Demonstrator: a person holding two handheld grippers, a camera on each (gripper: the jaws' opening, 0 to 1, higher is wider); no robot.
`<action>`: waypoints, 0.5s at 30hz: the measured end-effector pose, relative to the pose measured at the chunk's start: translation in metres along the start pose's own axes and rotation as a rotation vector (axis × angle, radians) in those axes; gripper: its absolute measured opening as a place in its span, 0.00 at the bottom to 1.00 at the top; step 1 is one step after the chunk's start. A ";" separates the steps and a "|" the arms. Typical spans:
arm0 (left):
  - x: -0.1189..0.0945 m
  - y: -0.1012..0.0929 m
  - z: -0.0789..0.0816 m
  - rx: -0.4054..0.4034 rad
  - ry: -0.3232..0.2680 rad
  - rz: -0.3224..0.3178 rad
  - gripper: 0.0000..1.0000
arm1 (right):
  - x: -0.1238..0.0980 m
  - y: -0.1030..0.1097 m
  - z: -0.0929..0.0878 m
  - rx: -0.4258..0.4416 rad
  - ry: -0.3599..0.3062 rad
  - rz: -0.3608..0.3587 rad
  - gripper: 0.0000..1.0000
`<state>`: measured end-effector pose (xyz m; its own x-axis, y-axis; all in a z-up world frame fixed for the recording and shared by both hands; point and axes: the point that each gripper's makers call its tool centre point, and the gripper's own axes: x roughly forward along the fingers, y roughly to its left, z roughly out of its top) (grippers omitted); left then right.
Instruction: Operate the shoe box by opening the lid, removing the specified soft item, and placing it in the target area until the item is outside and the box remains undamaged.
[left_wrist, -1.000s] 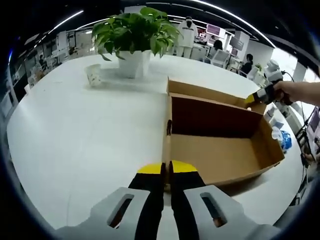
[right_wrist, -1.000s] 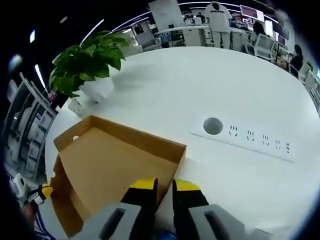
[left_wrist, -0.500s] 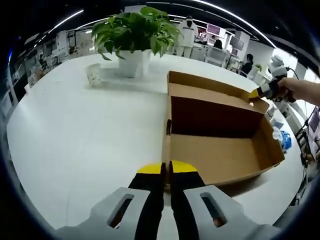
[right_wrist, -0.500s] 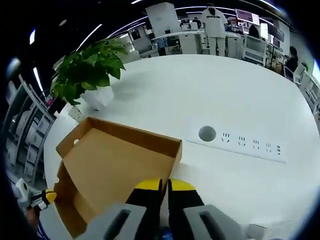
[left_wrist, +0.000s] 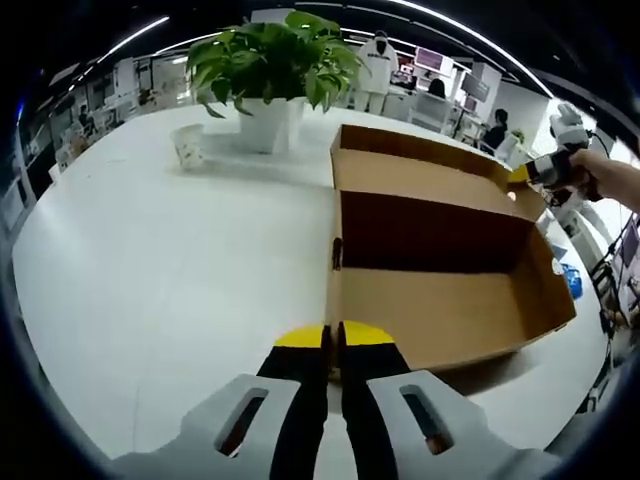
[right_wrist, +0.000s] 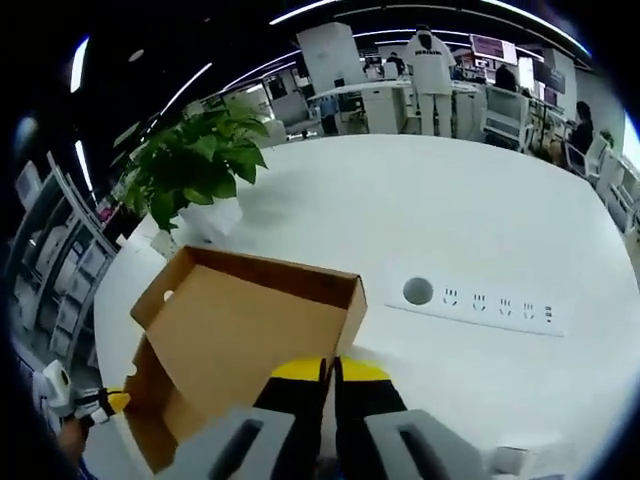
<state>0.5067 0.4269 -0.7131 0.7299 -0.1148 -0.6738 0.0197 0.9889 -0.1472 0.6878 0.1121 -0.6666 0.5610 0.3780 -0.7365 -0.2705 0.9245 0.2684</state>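
Note:
An open brown cardboard shoe box (left_wrist: 450, 310) lies on the white table (left_wrist: 150, 260). Its inside shows a bare brown floor and a dark far wall. My left gripper (left_wrist: 333, 335) is shut on the box's near end wall. The lid (left_wrist: 420, 180) stands tilted up along the far side. At the lid's far corner, my right gripper (left_wrist: 522, 177) comes in from the right, held by a hand (left_wrist: 610, 182). In the right gripper view the right gripper (right_wrist: 330, 370) is shut on the lid (right_wrist: 240, 330) at its edge, and the left gripper (right_wrist: 118, 400) shows small at the lower left.
A potted green plant (left_wrist: 265, 60) and a paper cup (left_wrist: 188, 148) stand behind the box. A white power strip (right_wrist: 480, 305) is set in the table to the right of the lid. People and desks fill the background. Something blue (left_wrist: 572, 280) lies past the box's right end.
The right jaws have shut on the lid's edge and raised it, so the lid stands higher and more upright. The left gripper and the box base have stayed put.

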 end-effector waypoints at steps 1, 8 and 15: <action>0.000 0.000 0.000 0.000 0.000 -0.001 0.01 | -0.003 0.002 0.003 0.005 -0.016 0.004 0.00; 0.000 0.000 0.000 -0.005 0.001 -0.006 0.01 | -0.020 0.012 0.013 -0.006 -0.066 0.022 0.00; 0.000 0.000 0.000 -0.011 0.002 -0.011 0.01 | -0.033 0.019 0.014 -0.036 -0.092 0.037 0.00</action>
<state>0.5069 0.4267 -0.7128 0.7286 -0.1260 -0.6733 0.0206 0.9865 -0.1623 0.6753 0.1184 -0.6286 0.6195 0.4158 -0.6658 -0.3189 0.9083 0.2706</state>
